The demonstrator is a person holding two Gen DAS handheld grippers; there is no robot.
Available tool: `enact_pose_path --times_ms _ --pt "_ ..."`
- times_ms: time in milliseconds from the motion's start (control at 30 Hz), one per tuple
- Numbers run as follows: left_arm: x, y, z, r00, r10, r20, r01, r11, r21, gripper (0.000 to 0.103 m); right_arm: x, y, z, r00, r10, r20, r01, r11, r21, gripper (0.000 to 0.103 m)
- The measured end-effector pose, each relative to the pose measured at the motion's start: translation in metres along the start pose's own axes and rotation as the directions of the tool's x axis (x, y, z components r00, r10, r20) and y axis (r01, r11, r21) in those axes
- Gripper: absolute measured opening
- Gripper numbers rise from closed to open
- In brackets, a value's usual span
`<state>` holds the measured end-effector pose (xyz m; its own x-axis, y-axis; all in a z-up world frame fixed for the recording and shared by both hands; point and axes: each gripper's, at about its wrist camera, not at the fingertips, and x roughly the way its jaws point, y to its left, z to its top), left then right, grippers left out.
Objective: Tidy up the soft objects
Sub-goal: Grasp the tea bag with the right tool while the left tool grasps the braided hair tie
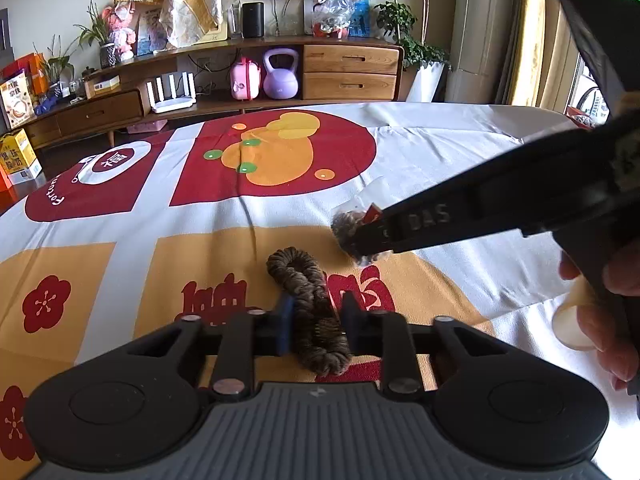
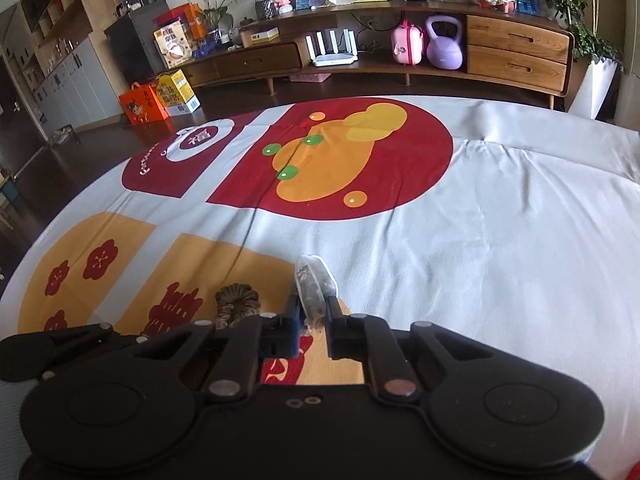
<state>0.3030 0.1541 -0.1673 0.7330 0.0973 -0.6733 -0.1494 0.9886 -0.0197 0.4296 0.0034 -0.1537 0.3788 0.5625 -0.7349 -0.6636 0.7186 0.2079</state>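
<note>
Braided brown hair tie point(image 1: 310, 304): lies on the printed tablecloth point(image 1: 420, 152), its middle squeezed between the two fingers of the left gripper point(image 1: 316, 330); one loop sticks out ahead of the fingers, the other curls back toward the gripper body.
Left gripper state: narrowed down onto the hair tie, pads pressing both sides; the tie rests on the cloth, not lifted.
Clear packet of brown material point(image 2: 314, 286): pinched near its lower end by the right gripper point(image 2: 314, 322), upper end standing free above the fingers.
Right gripper state: nearly closed on the packet, a thin hold on crinkly film.
Spacing: in the right wrist view the hair tie point(image 2: 236, 304) lies just beside the packet, so the two tools work near each other.
Person: one hand point(image 1: 608, 312) shows at the right edge, around the right gripper's handle.
Risk, hair tie: springy braid could squirm out sideways on lifting, since only the middle is caught.
Risk, packet: smooth film may slide through the pads, or the free end may flop.
Risk, cloth: low fingers could snag the tablecloth and drag it.
Risk, tools: close quarters invite a bump between them.
</note>
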Motion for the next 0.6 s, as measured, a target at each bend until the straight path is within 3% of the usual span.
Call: enact_pose_path --times_ms 600 --pt "-0.038 0.002 0.002 1.0 -0.021 0.003 0.021 1.0 -0.023 0.011 -0.086 -0.006 -0.04 0.998 0.002 0.057 -0.007 0.996 0.087 0.01"
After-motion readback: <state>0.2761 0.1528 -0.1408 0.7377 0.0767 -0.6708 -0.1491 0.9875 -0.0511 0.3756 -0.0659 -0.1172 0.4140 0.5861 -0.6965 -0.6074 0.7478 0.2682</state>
